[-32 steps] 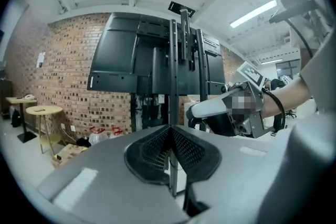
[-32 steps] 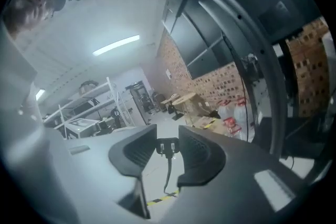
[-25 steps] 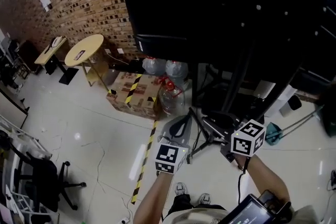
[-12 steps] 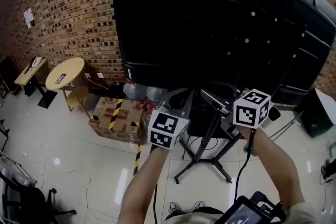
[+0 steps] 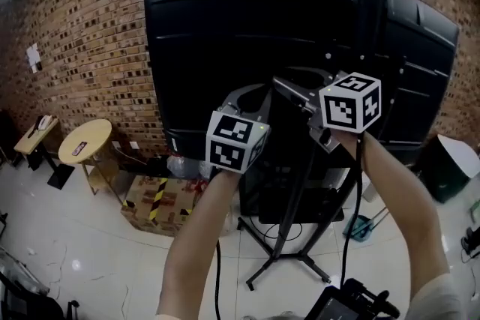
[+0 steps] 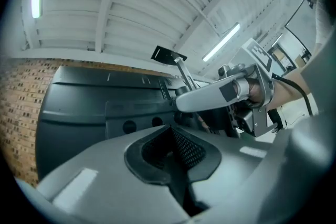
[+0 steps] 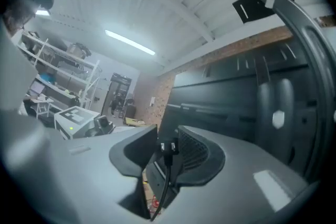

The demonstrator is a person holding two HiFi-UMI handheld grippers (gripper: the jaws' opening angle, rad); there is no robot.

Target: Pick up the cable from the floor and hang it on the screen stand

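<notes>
Since a second ago the left tool [image 6: 176, 152] and right tool [image 7: 168, 152] have risen from near the floor [image 5: 75, 266] to the screen stand [image 5: 296, 221]. The right tool clamps the cable [image 7: 167, 170] by its plug, and the rest hangs below. The left tool's jaws are together.

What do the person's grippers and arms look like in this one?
Left gripper and right gripper: grey moulded jaws, black meshed pads. Each bears a white cube with black square markers. Forearms bare; a black lead trails along the right one.
</notes>
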